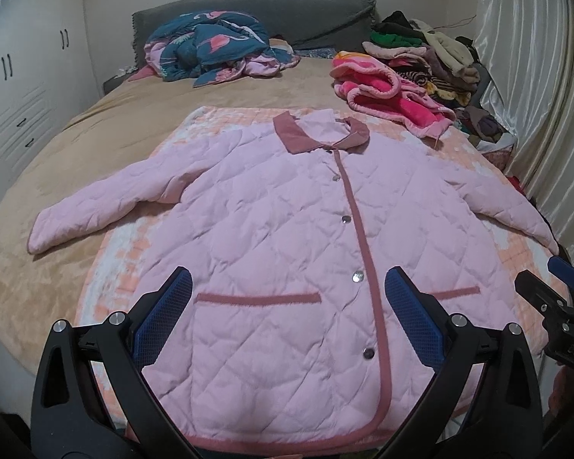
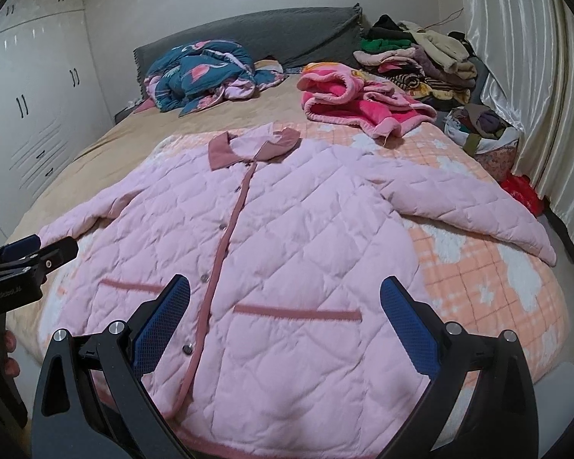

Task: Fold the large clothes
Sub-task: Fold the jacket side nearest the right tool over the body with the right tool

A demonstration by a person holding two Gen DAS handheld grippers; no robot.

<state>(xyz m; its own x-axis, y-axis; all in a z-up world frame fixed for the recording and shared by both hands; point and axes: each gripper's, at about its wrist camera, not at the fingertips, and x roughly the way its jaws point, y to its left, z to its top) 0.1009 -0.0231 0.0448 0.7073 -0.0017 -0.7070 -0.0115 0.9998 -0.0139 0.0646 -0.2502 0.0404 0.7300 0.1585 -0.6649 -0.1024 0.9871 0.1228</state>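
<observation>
A pale pink quilted jacket (image 1: 287, 229) with a darker pink collar, placket and pocket trims lies flat, front up and buttoned, on the bed; it also shows in the right wrist view (image 2: 271, 252). Both sleeves are spread out to the sides. My left gripper (image 1: 287, 287) is open and empty above the jacket's lower left part near the hem. My right gripper (image 2: 285, 294) is open and empty above the lower right part. The right gripper also shows at the right edge of the left wrist view (image 1: 555, 287), and the left gripper at the left edge of the right wrist view (image 2: 30, 256).
The jacket rests on an orange checked blanket (image 2: 478, 267) over a tan bedspread (image 1: 76, 160). A blue flamingo quilt (image 1: 210, 49) and a bright pink fleece garment (image 1: 386, 88) lie near the grey headboard (image 1: 287, 11). Stacked clothes (image 1: 428, 49) line the curtain side. White wardrobes (image 1: 26, 76) stand left.
</observation>
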